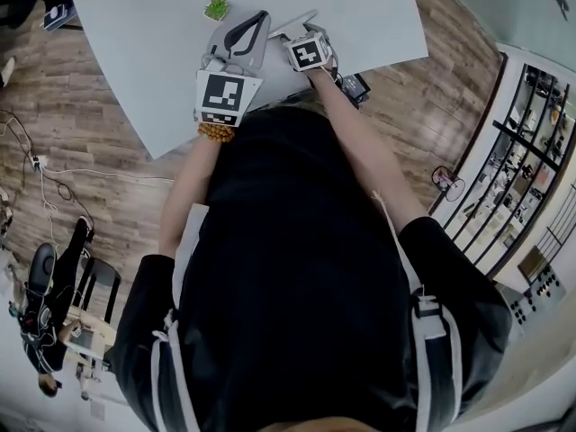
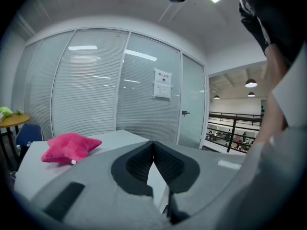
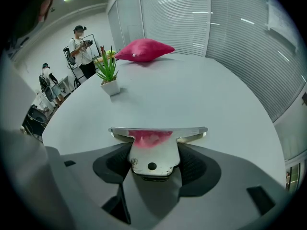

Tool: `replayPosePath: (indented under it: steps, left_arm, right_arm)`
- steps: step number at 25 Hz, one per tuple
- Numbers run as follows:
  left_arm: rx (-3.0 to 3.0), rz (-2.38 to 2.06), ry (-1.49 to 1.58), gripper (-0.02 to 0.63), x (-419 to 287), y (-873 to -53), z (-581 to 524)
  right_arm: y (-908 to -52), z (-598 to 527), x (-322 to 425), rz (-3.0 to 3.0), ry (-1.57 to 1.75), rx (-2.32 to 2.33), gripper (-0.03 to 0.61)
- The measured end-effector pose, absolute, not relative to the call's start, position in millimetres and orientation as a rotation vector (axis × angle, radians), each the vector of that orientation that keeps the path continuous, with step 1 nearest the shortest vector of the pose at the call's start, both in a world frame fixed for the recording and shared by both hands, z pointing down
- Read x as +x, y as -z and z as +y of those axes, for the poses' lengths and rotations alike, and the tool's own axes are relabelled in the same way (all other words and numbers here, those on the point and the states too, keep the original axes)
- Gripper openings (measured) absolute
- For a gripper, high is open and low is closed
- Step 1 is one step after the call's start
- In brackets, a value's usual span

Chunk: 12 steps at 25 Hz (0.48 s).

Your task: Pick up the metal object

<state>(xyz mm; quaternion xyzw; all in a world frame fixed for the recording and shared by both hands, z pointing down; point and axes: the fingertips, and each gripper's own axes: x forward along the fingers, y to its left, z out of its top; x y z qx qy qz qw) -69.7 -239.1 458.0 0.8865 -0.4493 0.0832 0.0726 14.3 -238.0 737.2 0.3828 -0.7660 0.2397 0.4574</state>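
- Your right gripper (image 3: 154, 158) grips the metal piece (image 3: 152, 142). Its pads press on either side of the narrow stem, which has a small hole.
- The piece's wide bar lies crosswise just beyond the jaw tips, and its shiny face reflects pink.
- The piece is over the white table (image 3: 201, 95). You can't tell from any view whether it touches the top.
- In the head view the piece (image 1: 294, 22) shows as a pale strip ahead of your right gripper (image 1: 304, 36), near the table's near edge.
- The jaws of your left gripper (image 2: 153, 145) meet at the tips with nothing between them.
- In the head view your left gripper (image 1: 257, 20) is just beside the right one, also above the table (image 1: 135, 52).
- A small potted plant (image 3: 108, 74) stands on the table ahead and to the left of the piece.
- A pink cushion (image 3: 144, 49) lies farther back on the table.
- Two people (image 3: 81, 44) stand beyond the table's left edge.
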Motion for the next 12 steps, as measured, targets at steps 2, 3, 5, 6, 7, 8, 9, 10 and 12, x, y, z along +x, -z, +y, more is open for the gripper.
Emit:
replayPosePath:
  steps: [2,3,5,6,7,8,9,10,12]
  left_arm:
    - [2.663,-1.350,-0.252,0.002,-71.2,-458.2,-239.1]
    - [2.665,-1.349,-0.253,0.002,-71.4,-458.4,-238.8]
    - [2.670,-1.347,-0.256,0.002,-70.4,-458.4,-237.9]
    - [2.672,-1.346,-0.258,0.002,-69.7,-457.9,-237.5]
    - [2.673,-1.348,-0.259,0.002,-69.0,-457.3,-237.3]
    - [2.672,-1.351,-0.261,0.002,-68.2,-456.5,-237.1]
    - [2.672,-1.355,-0.261,0.002,-67.2,-455.7,-236.8]
    - [2.671,-1.356,-0.259,0.002,-66.0,-455.2,-236.3]
    - [2.674,-1.356,-0.254,0.002,-66.2,-454.3,-235.2]
  right_arm:
    - [-738.0,-237.7,13.7,-1.898,-0.588,0.950,0.288]
    - [-737.8,-237.5,13.3,-1.902,-0.585,0.951,0.288]
    - [-737.4,-236.6,13.1,-1.909,-0.581,0.948,0.287]
    - [-737.4,-236.1,13.2,-1.912,-0.579,0.945,0.287]
    - [-737.4,-235.7,13.3,-1.915,-0.577,0.940,0.287]
    - [-737.7,-235.2,14.0,-1.917,-0.576,0.934,0.287]
    - [-738.6,-234.1,15.9,-1.917,-0.576,0.928,0.287]
    - [-740.0,-232.8,19.0,-1.912,-0.578,0.925,0.287]
    - [-741.2,-230.7,22.1,-1.903,-0.579,0.931,0.287]
